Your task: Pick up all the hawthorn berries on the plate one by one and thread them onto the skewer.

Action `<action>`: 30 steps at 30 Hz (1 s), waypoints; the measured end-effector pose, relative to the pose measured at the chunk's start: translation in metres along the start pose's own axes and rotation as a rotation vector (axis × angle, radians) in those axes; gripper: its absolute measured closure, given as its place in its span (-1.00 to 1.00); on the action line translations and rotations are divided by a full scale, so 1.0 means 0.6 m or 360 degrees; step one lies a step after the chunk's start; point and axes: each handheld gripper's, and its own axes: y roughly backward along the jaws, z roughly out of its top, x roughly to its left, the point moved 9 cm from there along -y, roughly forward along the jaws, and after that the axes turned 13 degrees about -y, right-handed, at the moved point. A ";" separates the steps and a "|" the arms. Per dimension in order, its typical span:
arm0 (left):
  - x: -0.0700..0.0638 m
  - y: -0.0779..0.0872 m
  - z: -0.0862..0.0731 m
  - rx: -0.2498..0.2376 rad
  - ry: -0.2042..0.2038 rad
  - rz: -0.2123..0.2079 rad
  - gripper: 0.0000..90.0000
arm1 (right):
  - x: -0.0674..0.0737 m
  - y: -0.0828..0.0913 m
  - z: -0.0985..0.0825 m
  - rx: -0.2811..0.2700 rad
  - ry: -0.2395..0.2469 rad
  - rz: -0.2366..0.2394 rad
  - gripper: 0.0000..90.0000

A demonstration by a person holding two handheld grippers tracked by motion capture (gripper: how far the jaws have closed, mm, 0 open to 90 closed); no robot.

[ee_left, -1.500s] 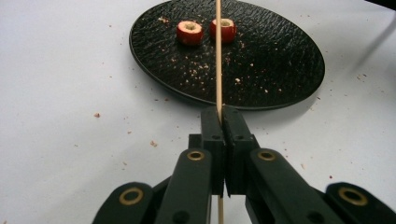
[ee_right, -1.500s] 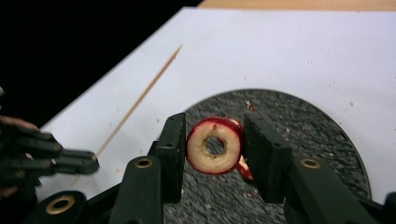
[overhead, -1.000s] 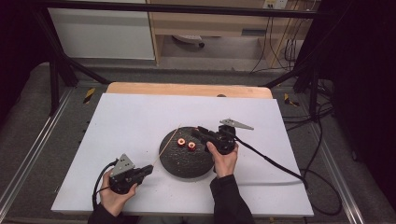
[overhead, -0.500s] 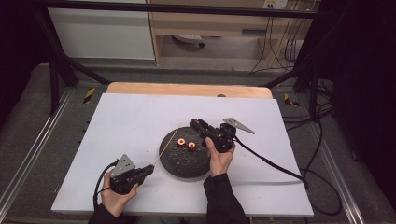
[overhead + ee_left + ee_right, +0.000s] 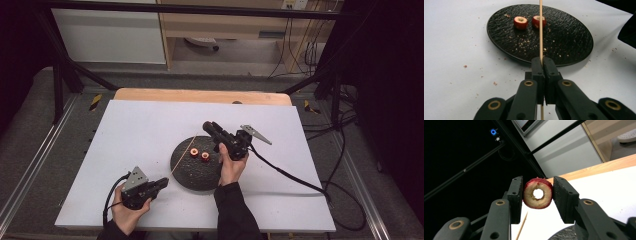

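Observation:
A black round plate lies mid-table with two red cored fruit pieces on it. My left gripper sits near the table's front, shut on a thin wooden skewer that slants out over the plate. In the left gripper view the skewer runs up from the gripper past the two pieces. My right gripper hovers over the plate's far edge. In the right gripper view it is shut on a red-skinned fruit ring whose hole faces the camera.
The white table top has a wooden strip along its far edge. Crumbs lie scattered on the plate and the table near it. A black cable trails from the right gripper across the table's right side.
My right gripper has lifted a little and tilted up, away from the plate, with the fruit ring in it. The left gripper and skewer have stayed put.

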 end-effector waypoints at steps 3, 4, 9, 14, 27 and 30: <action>-0.004 -0.002 0.002 -0.0008 0.0003 -0.0003 0.96 | -0.001 -0.002 0.000 -0.0018 -0.0017 0.0008 0.36; -0.005 -0.003 0.002 -0.0009 0.0000 -0.0003 0.96 | 0.000 -0.002 0.000 -0.0026 -0.0021 0.0015 0.36; -0.009 -0.005 0.006 -0.0020 0.0003 -0.0007 0.96 | -0.001 -0.003 -0.001 -0.0060 -0.0014 0.0027 0.36; -0.012 -0.007 0.010 -0.0037 0.0009 -0.0013 0.96 | 0.000 -0.003 -0.003 -0.0085 -0.0019 0.0044 0.36; -0.018 -0.010 0.014 -0.0057 0.0014 -0.0024 0.96 | 0.002 -0.003 -0.010 -0.0097 -0.0013 0.0072 0.36; -0.019 -0.010 0.014 -0.0056 0.0012 -0.0024 0.96 | 0.002 -0.002 -0.011 -0.0094 -0.0015 0.0074 0.36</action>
